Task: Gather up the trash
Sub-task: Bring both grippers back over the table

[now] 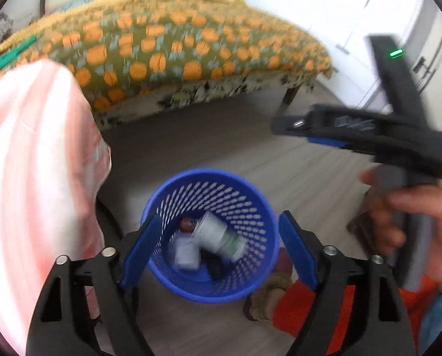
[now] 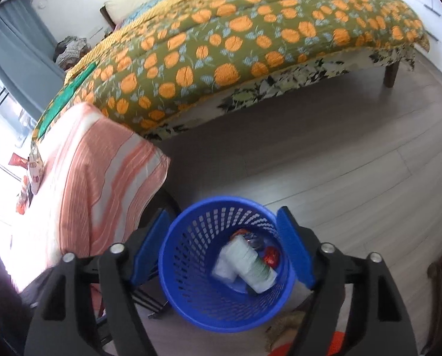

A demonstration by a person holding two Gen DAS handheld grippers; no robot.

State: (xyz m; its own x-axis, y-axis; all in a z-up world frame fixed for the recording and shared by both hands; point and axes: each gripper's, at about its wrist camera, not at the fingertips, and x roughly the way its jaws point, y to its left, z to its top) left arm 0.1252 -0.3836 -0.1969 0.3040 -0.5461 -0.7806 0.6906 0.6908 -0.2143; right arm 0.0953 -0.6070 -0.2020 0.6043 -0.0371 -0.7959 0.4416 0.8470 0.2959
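- Left gripper (image 1: pixel 213 244): blue pads spread wide, nothing between them, hanging above the blue mesh bin (image 1: pixel 212 184).
- Right gripper (image 2: pixel 221 244): jaws also apart and empty, likewise over the bin (image 2: pixel 221 203); in the left wrist view its body shows side-on in the person's hand (image 1: pixel 413 222).
- Trash already in the bin: white paper cup (image 2: pixel 252 262), a small white piece (image 1: pixel 185 255), a red-orange wrapper (image 2: pixel 271 256).
- Step looks like a drop just finished. Next move, my guess: lift clear of the rim, then swing toward the striped cloth surface (image 2: pixel 102 178), where possible wrappers (image 2: pixel 28 172) sit at the far edge.
- Hard to read: left view motion-blurred; those far items tiny and overexposed; dark item under the cup unclear; bin base hidden.
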